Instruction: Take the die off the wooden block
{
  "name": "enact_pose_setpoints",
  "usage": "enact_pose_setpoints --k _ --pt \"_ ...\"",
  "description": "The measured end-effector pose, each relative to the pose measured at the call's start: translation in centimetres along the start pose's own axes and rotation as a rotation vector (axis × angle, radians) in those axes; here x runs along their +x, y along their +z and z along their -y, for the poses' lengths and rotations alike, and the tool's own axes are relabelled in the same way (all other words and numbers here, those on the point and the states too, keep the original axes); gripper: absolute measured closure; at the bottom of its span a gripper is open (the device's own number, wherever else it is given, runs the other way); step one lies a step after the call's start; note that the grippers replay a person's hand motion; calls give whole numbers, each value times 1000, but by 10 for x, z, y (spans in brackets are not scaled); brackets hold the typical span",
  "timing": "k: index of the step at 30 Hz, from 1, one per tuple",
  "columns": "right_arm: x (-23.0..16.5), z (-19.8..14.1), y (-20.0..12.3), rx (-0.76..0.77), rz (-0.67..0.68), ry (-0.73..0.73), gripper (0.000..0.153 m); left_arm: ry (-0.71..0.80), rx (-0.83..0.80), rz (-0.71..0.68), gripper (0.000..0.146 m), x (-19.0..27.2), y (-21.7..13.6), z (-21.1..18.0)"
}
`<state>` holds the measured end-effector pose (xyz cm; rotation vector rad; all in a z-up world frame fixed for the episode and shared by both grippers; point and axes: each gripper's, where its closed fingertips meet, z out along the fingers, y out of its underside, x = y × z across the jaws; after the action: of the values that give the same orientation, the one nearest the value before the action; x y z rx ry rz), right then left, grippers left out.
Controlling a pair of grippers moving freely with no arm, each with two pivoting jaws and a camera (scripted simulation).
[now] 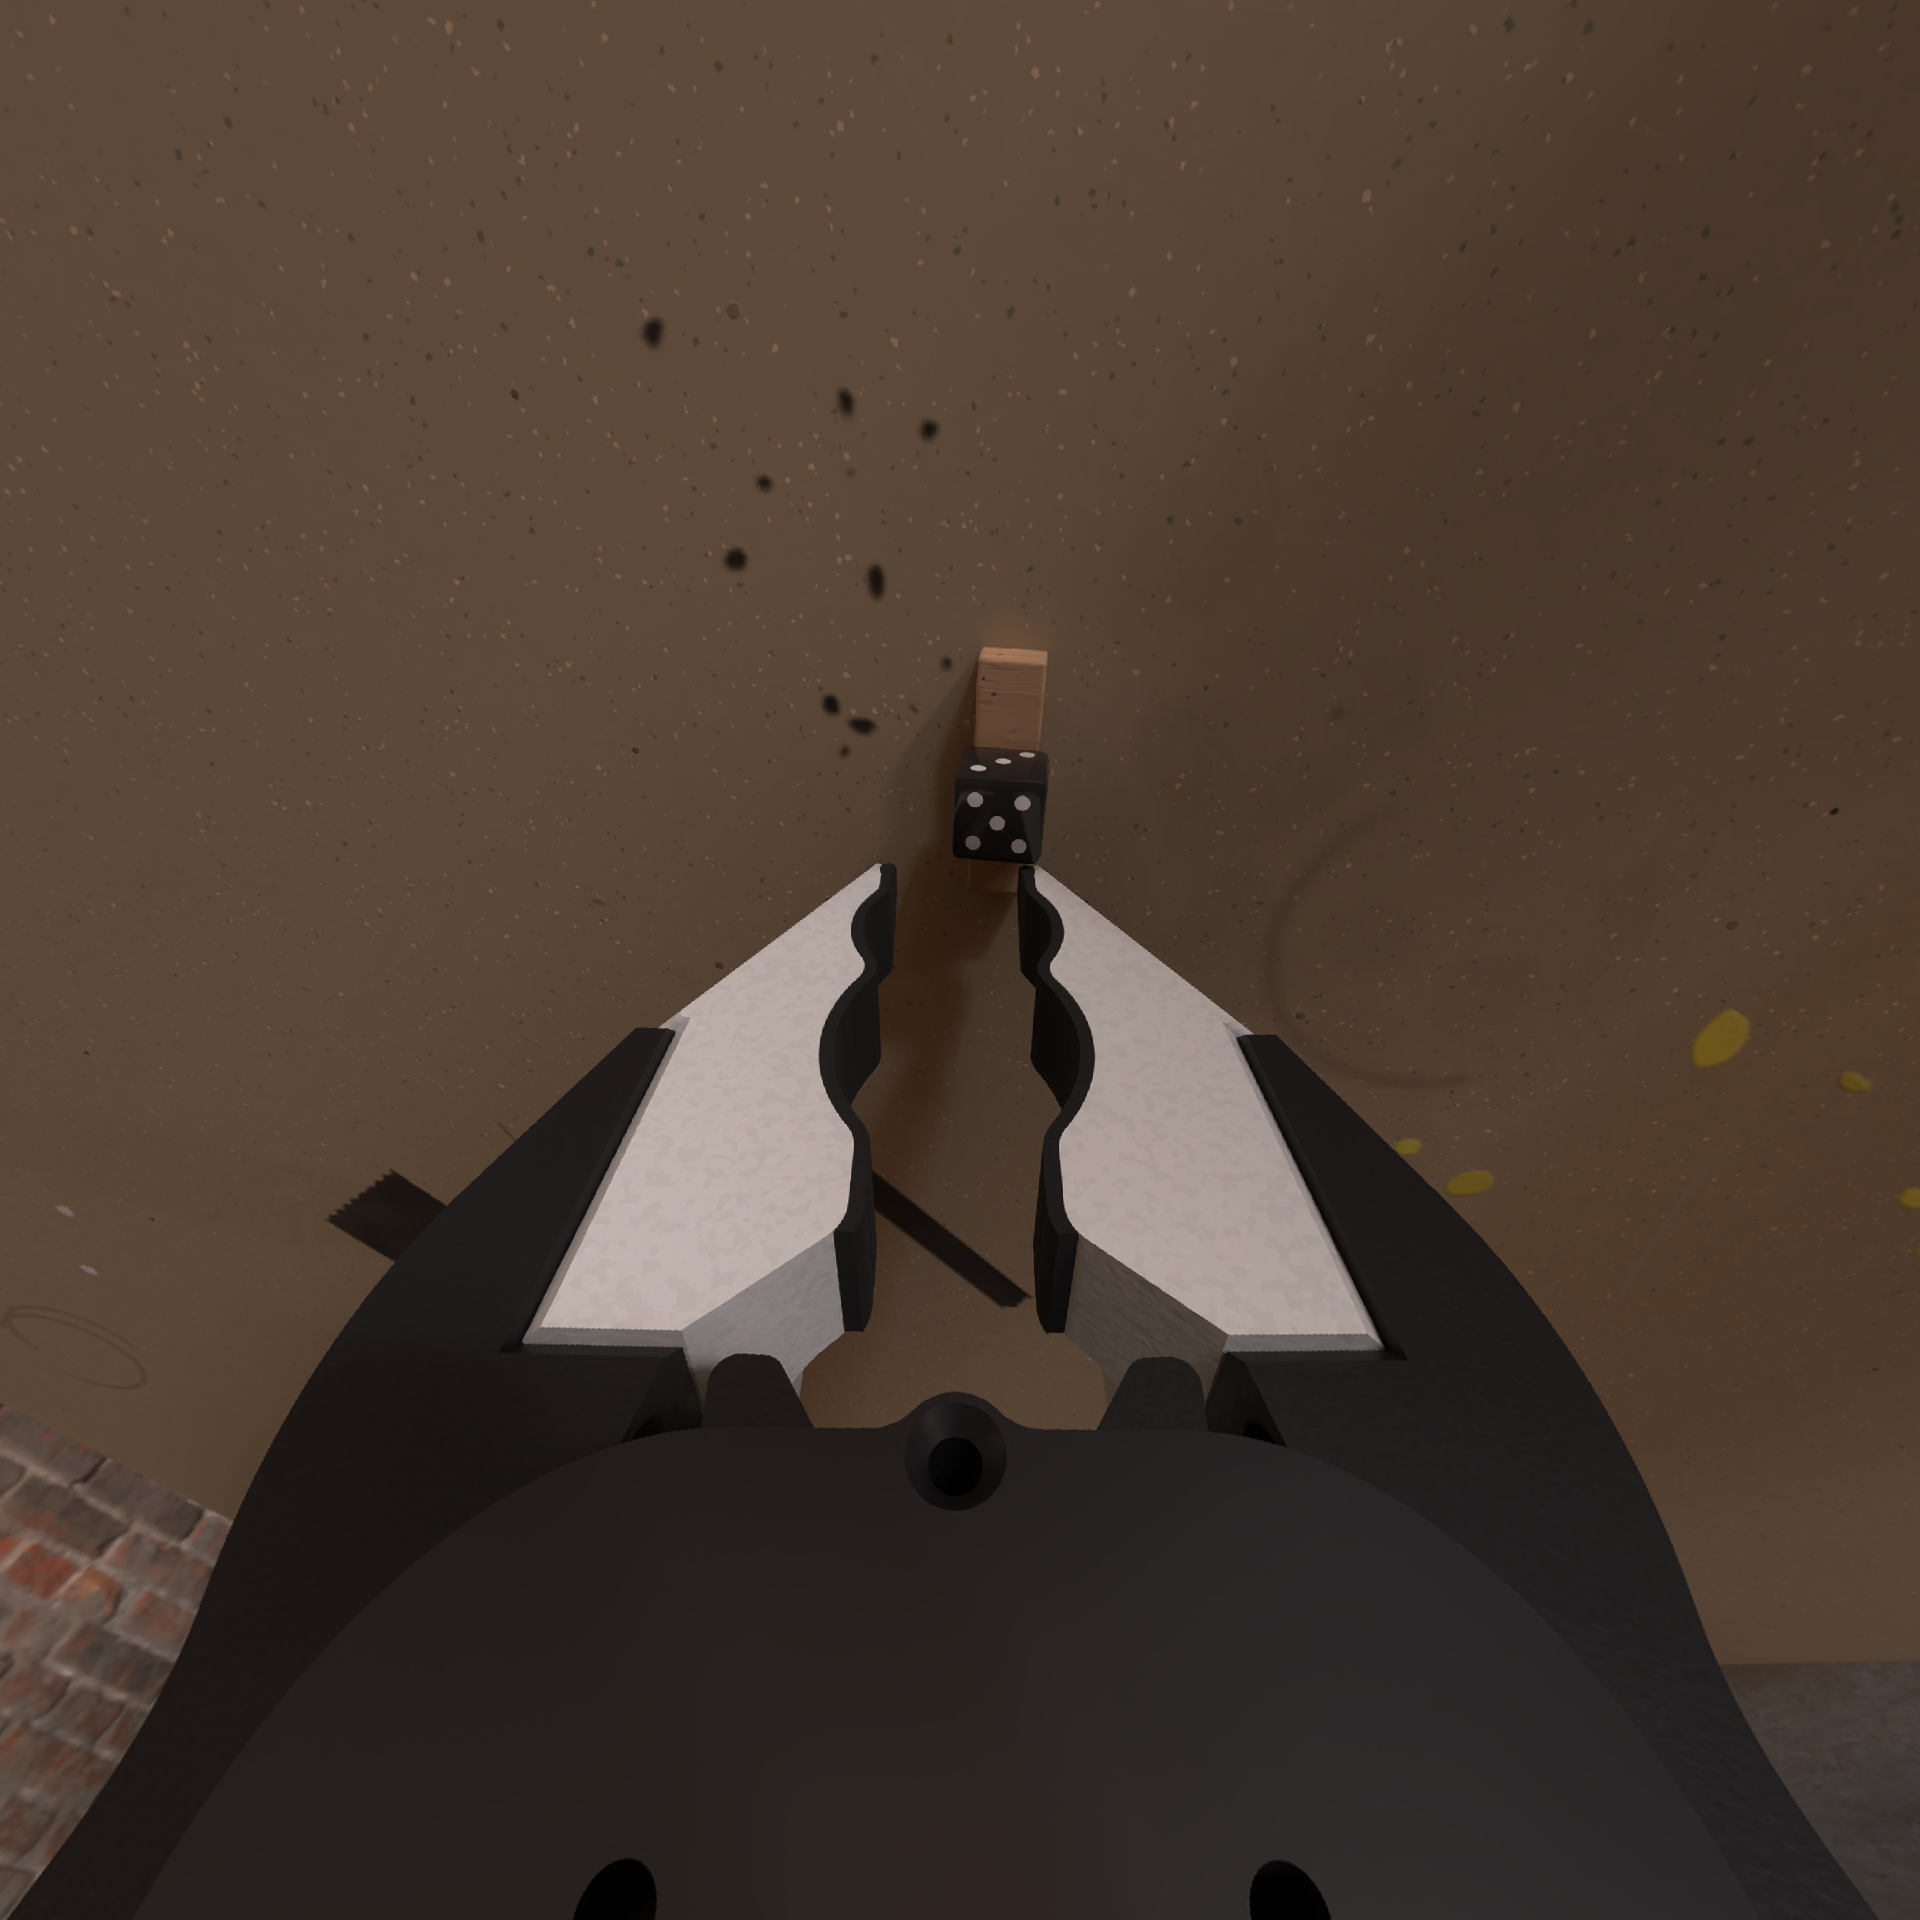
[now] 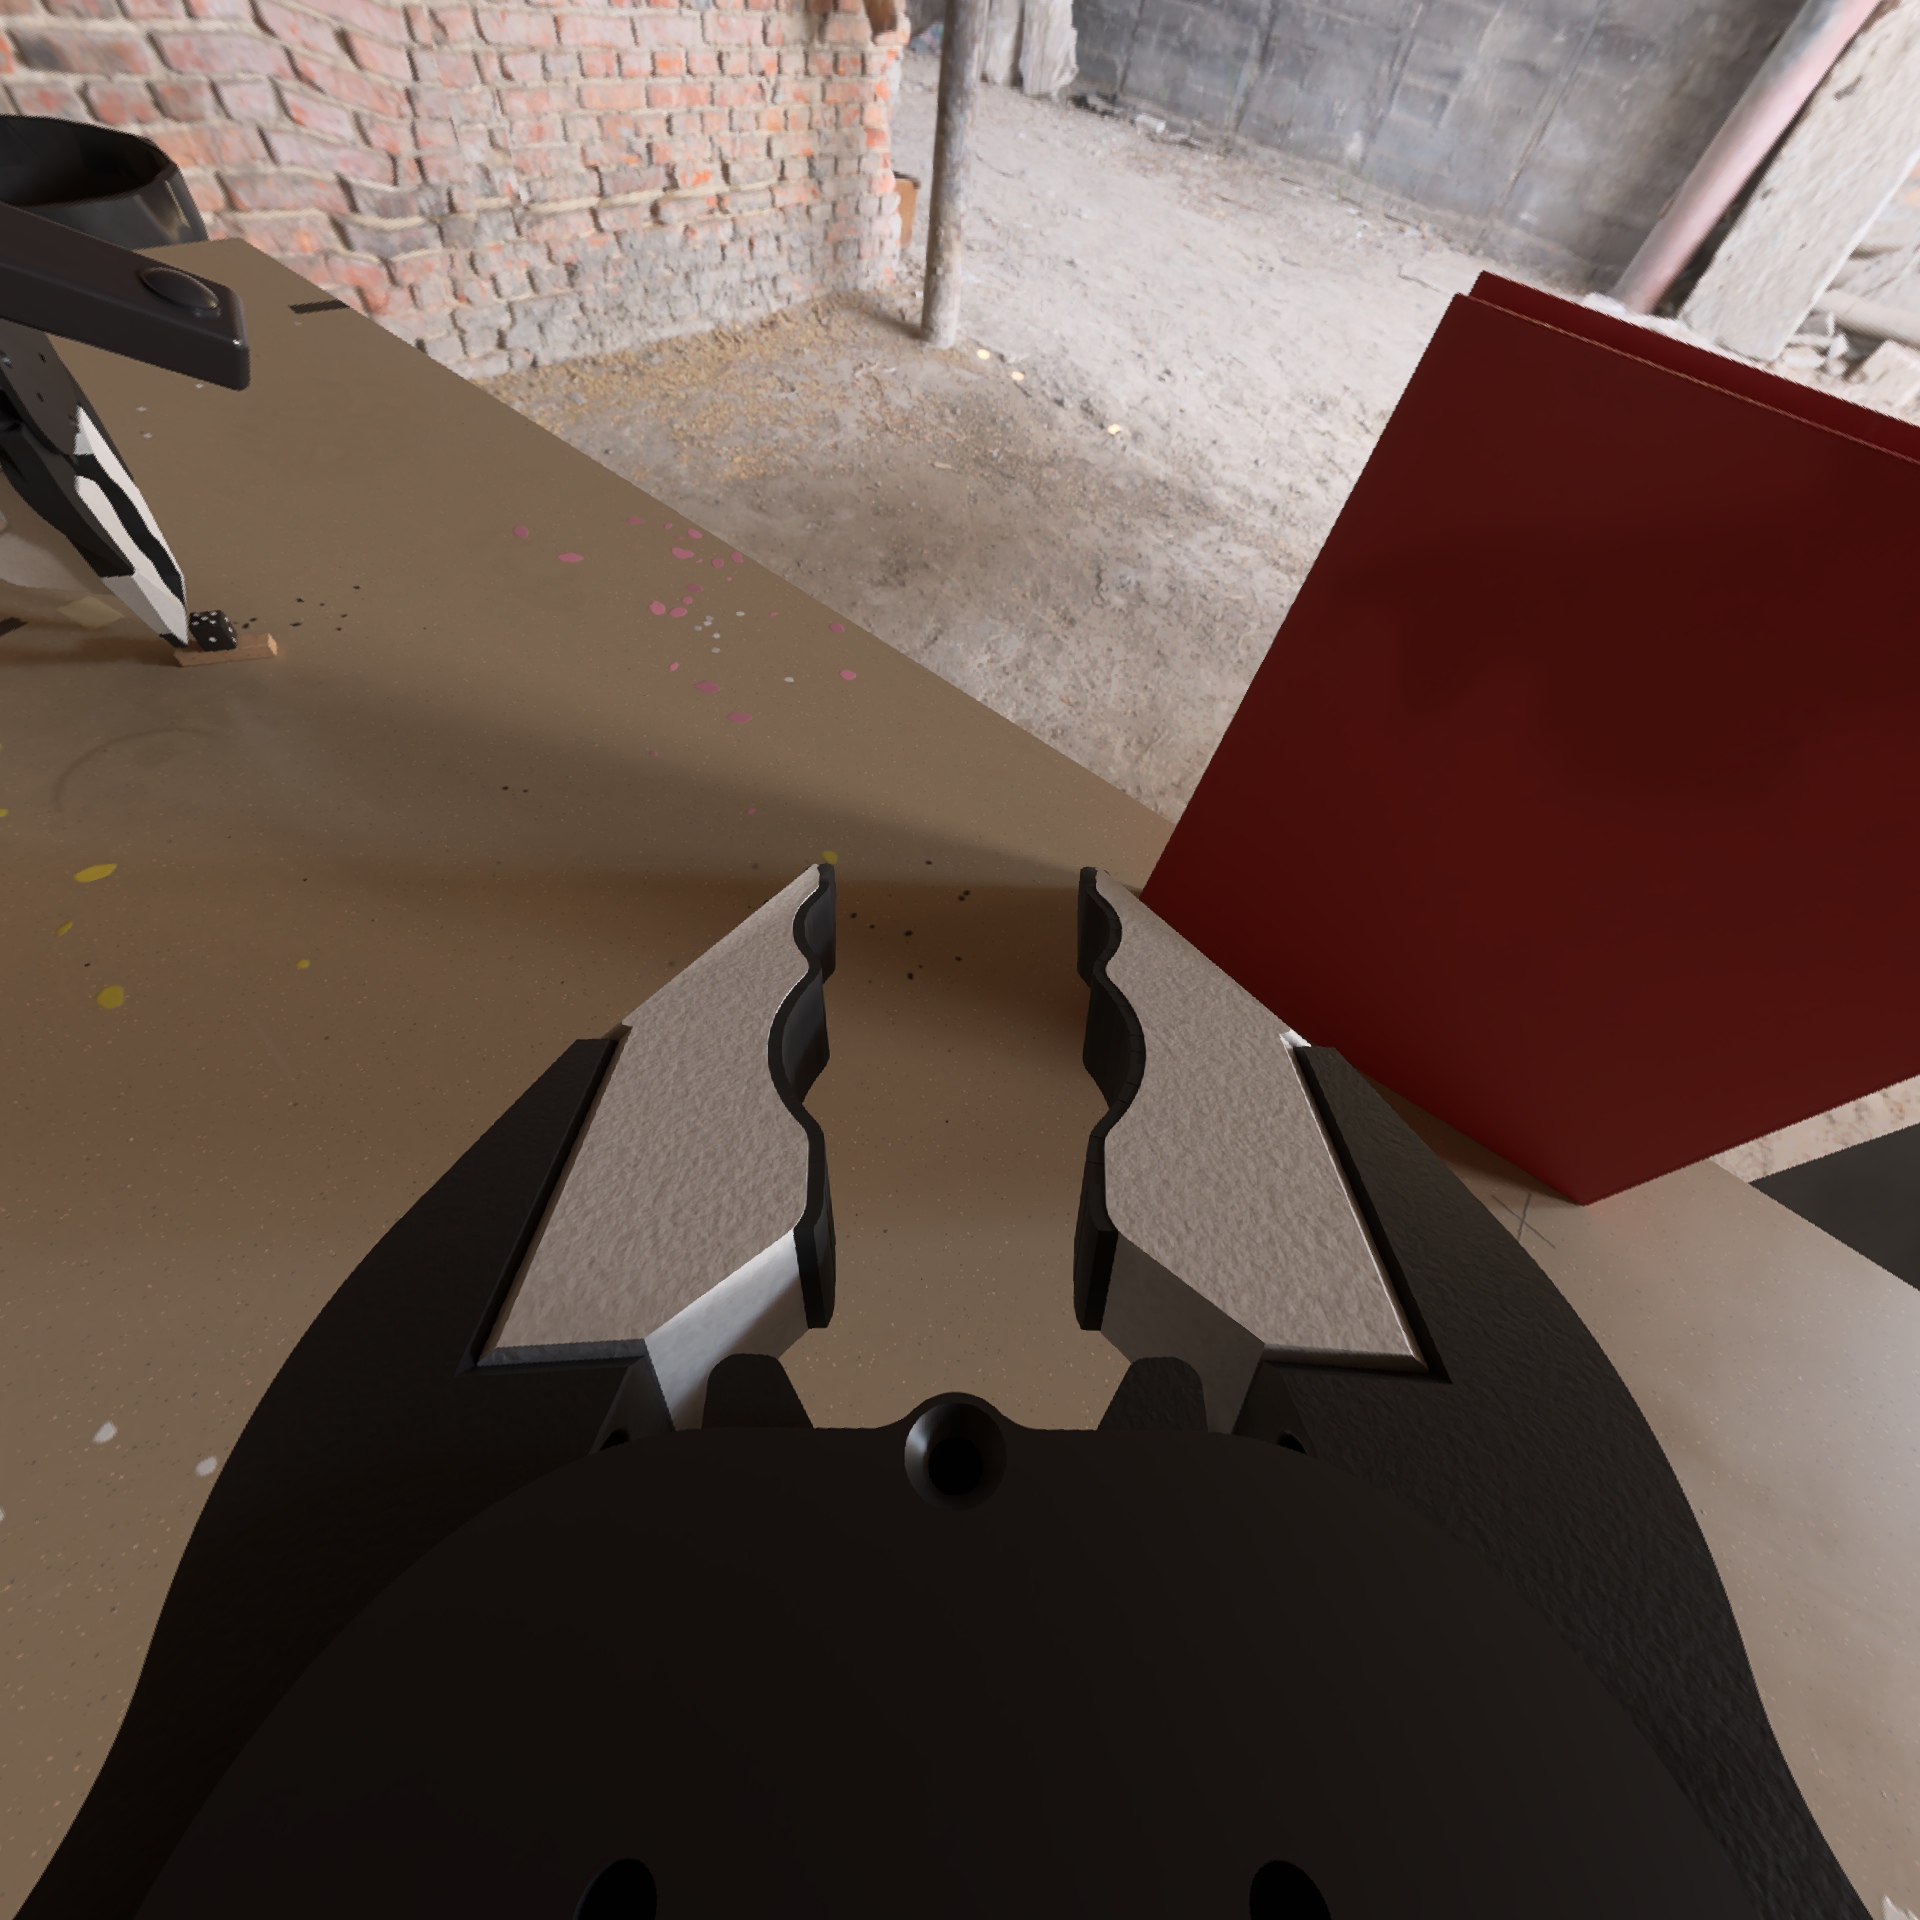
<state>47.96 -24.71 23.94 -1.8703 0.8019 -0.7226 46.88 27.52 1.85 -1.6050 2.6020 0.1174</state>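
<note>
A black die [image 1: 1000,819] with white pips sits on a thin wooden block [image 1: 1010,694] lying flat on the brown table. My left gripper [image 1: 958,878] is open, its tips just short of the die and near the block's near end. In the right wrist view the die [image 2: 211,628] and the block [image 2: 241,651] show far left, with the left gripper [image 2: 166,613] beside them. My right gripper [image 2: 956,883] is open and empty, low over the table, far from the die.
A dark red box [image 2: 1558,790] stands on the table at the right, close to my right gripper's right finger. The table edge [image 2: 831,623] runs diagonally behind. Paint spots [image 1: 1720,1037] and a black tape strip [image 1: 951,1242] mark the table.
</note>
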Motion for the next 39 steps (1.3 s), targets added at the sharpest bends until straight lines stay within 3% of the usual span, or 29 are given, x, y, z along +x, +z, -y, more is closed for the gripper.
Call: enact_pose_setpoints --k 8,13,21,25,34,39 --pt "-7 0 5 -20 12 -27 106 -8 5 -18 121 -1 0 0" --pt "-7 -2 7 -30 17 -29 106 -3 -4 -68 134 5 1 0" --pt "-7 -1 5 -25 15 -29 106 -23 1 -42 114 0 -1 -1" --pt "-4 -3 3 -33 8 -28 106 -23 57 -77 112 3 -4 7" --pt "18 5 -28 60 -63 32 108 15 43 -93 120 6 0 9" --pt "21 5 -29 72 -56 54 109 11 41 -94 125 6 0 9"
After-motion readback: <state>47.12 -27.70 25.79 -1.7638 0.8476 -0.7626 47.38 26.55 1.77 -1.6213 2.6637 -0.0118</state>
